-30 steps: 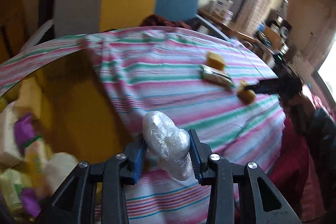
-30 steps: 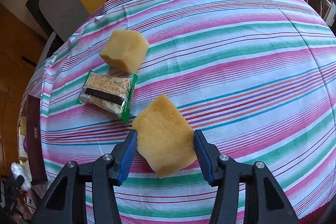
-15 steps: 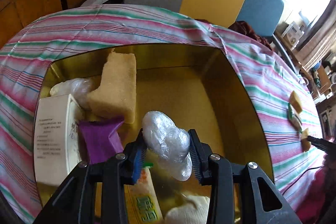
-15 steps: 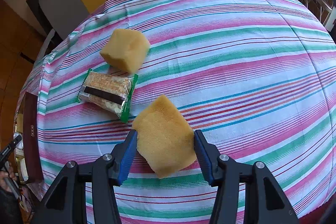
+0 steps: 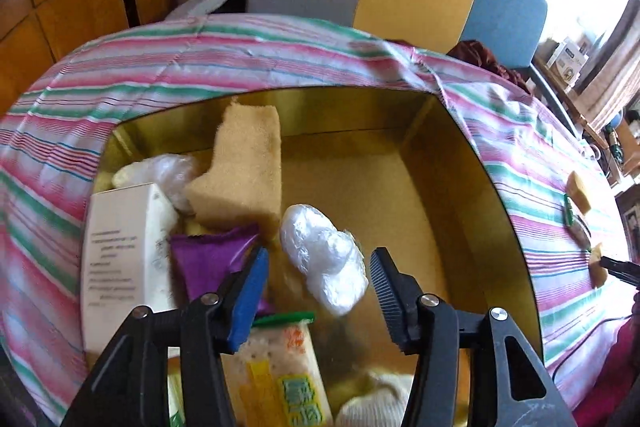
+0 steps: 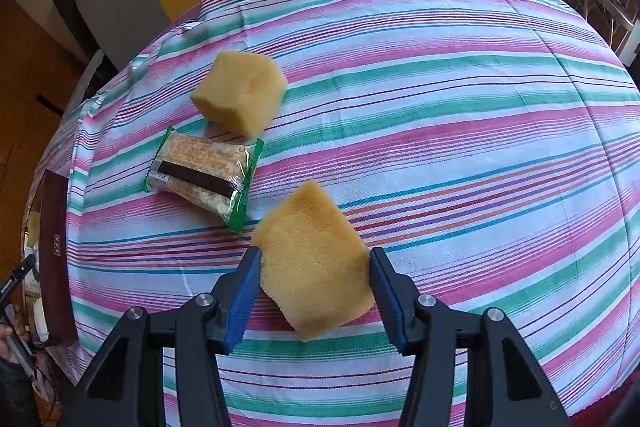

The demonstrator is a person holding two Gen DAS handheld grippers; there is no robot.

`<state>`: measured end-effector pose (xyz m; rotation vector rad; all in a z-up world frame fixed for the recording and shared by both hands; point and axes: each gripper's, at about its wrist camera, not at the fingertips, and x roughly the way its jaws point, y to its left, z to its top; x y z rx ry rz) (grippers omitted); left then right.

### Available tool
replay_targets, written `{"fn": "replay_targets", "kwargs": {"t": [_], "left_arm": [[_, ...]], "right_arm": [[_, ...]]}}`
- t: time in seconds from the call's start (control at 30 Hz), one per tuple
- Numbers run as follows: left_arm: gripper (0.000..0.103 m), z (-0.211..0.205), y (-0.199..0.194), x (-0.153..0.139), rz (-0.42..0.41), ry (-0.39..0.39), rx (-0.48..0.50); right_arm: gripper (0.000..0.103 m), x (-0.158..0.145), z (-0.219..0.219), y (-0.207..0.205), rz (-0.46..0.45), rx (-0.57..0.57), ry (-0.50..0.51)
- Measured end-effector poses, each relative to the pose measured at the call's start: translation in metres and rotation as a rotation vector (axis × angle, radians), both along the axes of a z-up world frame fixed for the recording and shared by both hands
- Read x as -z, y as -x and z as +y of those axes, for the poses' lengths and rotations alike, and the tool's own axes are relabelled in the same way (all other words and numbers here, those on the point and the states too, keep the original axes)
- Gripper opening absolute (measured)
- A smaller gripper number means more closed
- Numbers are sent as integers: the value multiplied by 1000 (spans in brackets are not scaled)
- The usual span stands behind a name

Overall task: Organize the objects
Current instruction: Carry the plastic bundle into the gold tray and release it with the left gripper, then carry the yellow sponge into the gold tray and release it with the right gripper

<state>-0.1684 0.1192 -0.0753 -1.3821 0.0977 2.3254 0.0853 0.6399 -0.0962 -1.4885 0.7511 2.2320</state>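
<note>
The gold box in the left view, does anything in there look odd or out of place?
Nothing looks damaged or spilled. The items in the gold box are crowded to one side, and a notched sponge leans tilted on them. A plastic-wrapped bundle sits loose between the left gripper's just-opened jaws.

Clear plastic-wrapped bundle — lower centre of the left view, over the gold box. Yellow sponge wedge — lower centre, right view; sponge cube and cracker packet upper left.
</note>
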Motion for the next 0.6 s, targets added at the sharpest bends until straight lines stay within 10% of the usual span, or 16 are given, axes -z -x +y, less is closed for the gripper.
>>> {"fn": "replay_targets", "kwargs": {"t": [0.6], "left_arm": [[62, -56, -89, -42, 213, -10, -68]], "right_arm": [[53, -93, -139, 45, 197, -183, -112]]}}
